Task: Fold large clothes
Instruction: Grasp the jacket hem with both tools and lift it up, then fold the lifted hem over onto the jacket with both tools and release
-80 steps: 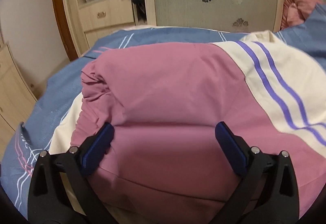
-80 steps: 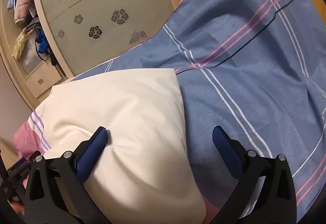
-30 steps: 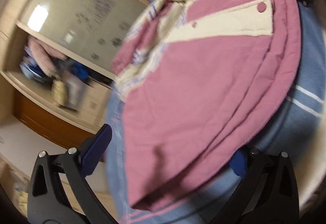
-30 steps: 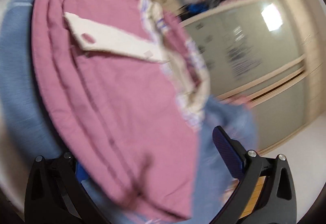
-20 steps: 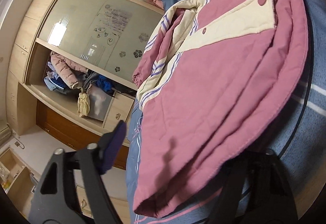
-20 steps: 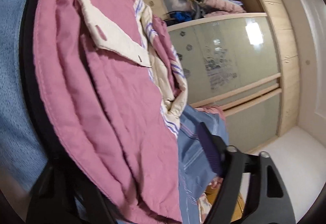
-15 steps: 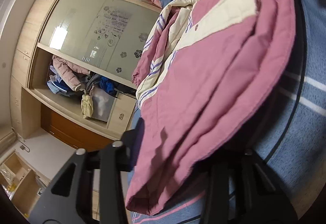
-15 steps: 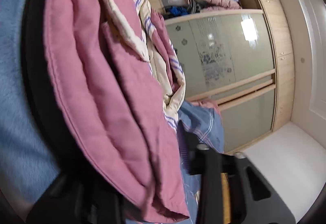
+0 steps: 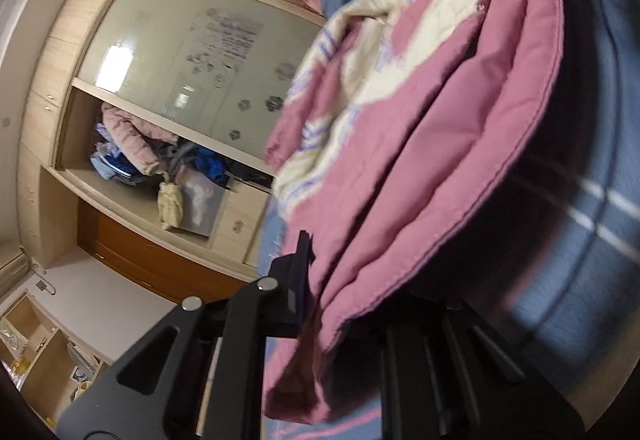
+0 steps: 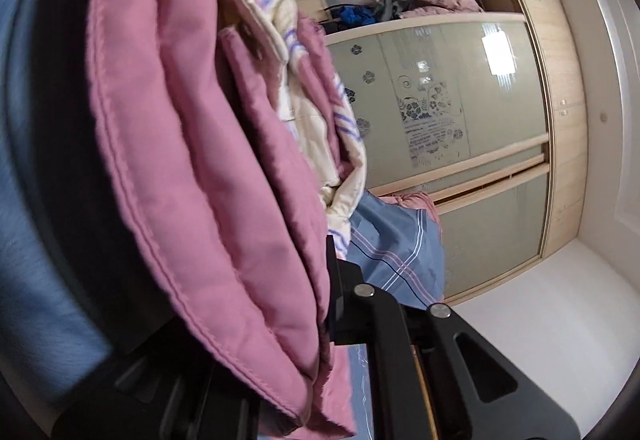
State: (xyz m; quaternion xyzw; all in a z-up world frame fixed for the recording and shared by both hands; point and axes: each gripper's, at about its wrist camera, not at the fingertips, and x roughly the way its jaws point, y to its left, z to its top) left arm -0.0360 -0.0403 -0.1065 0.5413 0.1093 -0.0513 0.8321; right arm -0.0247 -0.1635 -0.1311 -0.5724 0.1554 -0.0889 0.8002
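Note:
A pink quilted garment with a cream placket and purple stripes lies folded in several layers on a blue plaid bed sheet. Both views are tilted sideways. My left gripper has its jaws closing, and they pinch the layered pink edge. One blue pad presses the cloth and the other finger is hidden under it. In the right wrist view the same garment fills the left side. My right gripper has its jaws closing on its thick pink edge, with the far finger covered by fabric.
A wardrobe with frosted flowered doors stands beyond the bed. Its open shelf holds piled clothes. The right wrist view shows the same doors, the blue sheet and pale floor.
Both grippers stood wide open around the folded pink edge a second ago. Their jaws have since come together on the layers, and both views have shifted slightly.

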